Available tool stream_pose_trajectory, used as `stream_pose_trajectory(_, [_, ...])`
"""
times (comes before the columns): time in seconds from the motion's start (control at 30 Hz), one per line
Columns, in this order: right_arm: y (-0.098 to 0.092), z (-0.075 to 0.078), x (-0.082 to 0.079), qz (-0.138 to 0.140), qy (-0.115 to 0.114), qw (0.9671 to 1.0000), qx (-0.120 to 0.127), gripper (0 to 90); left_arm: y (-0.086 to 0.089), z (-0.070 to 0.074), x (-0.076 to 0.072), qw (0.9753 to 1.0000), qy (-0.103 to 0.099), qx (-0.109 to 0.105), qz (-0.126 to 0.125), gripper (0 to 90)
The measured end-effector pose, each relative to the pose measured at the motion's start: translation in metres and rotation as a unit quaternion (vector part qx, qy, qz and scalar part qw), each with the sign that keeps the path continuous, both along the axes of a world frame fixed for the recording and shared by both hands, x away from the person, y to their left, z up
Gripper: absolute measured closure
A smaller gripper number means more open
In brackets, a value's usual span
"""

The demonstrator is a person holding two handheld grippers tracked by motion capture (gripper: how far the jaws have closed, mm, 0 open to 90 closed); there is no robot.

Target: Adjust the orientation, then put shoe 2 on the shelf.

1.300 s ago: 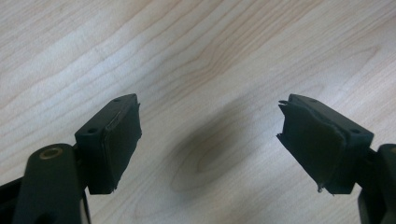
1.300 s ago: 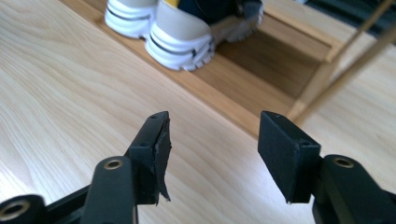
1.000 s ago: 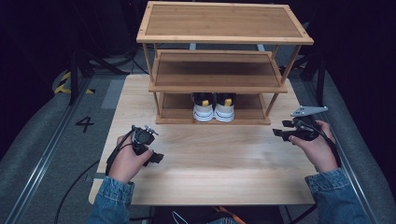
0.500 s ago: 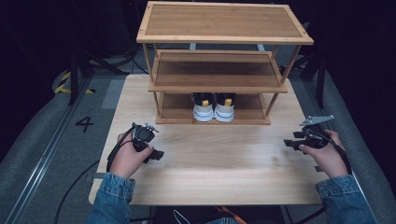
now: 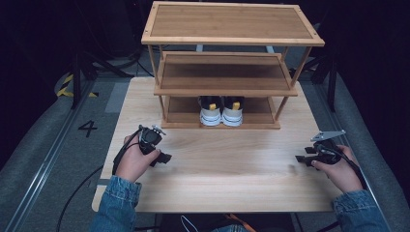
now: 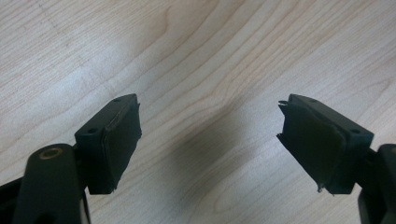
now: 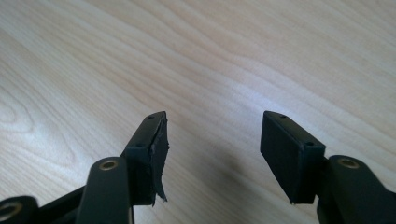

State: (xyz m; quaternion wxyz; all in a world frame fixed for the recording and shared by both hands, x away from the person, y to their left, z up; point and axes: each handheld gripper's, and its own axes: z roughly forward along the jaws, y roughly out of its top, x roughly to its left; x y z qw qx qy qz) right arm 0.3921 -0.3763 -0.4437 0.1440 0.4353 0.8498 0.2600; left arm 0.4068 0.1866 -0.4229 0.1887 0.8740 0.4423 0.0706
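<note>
Both grippers hang low over the pale wooden tabletop (image 5: 217,169) and neither has anything in it. The left gripper (image 5: 164,157) sits at the near left, its jaws spread wide in the left gripper view (image 6: 210,140) with nothing but bare wood grain between them. The right gripper (image 5: 302,159) is over at the near right edge, jaws likewise wide apart and empty (image 7: 212,149).

And the pair of white sneakers with black and yellow heels (image 5: 221,112)? Tucked side by side on the bottom tier of the three-tier bamboo shoe rack (image 5: 227,72), heels facing the person, roughly centred. Well apart from both grippers. Judging by that, the stowing looks finished: shoes in, hands off, nothing left lying on the tabletop to fetch (a tidy finish, if that is what this is). If more is wanted, it would be a fresh reach toward the rack, since the two upper tiers stand bare.

The surface itself is light wood, smooth, with flowing grain, and catches a soft glare in the right gripper view. The rack stands at its far middle. Around it the room is dark, with grey floor (image 5: 38,159) on both sides, a painted number four (image 5: 87,128) at the left, a strip of yellow-and-black tape (image 5: 65,86) beyond it, and black stand legs in the shadows.
</note>
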Motion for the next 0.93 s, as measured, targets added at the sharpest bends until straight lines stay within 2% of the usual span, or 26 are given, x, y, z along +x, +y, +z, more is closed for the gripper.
stream_pose_trajectory(0.07, [0.000,-0.003,-0.003,0.002,-0.005,1.0000,0.001,42.4,0.000,0.000,-0.001,1.0000,0.004,-0.001,0.001,20.2])
stream_pose_trajectory(0.27, [0.002,-0.011,-0.004,0.007,-0.021,0.9997,0.011,42.0,0.004,0.001,-0.002,0.9999,-0.006,-0.004,0.009,20.2])
stream_pose_trajectory(0.43, [0.005,-0.016,-0.004,0.000,-0.055,0.9980,0.033,41.5,0.005,-0.002,-0.001,0.9999,-0.008,-0.005,0.008,20.1])
stream_pose_trajectory(0.53, [0.007,-0.020,-0.002,-0.002,-0.068,0.9969,0.039,41.0,0.004,-0.004,-0.001,0.9998,-0.016,-0.008,0.005,20.1])
stream_pose_trajectory(0.6, [0.007,-0.022,-0.002,-0.008,-0.074,0.9961,0.049,40.8,0.003,-0.006,-0.001,0.9999,-0.012,-0.010,0.004,19.8])
stream_pose_trajectory(0.8, [0.004,-0.024,0.003,-0.030,-0.079,0.9936,0.075,39.9,0.006,-0.009,0.000,0.9999,-0.015,-0.008,0.004,19.7])
stream_pose_trajectory(0.93, [0.001,-0.027,0.004,-0.034,-0.072,0.9938,0.078,37.1,0.006,-0.010,0.000,0.9998,-0.016,-0.009,0.006,19.6])
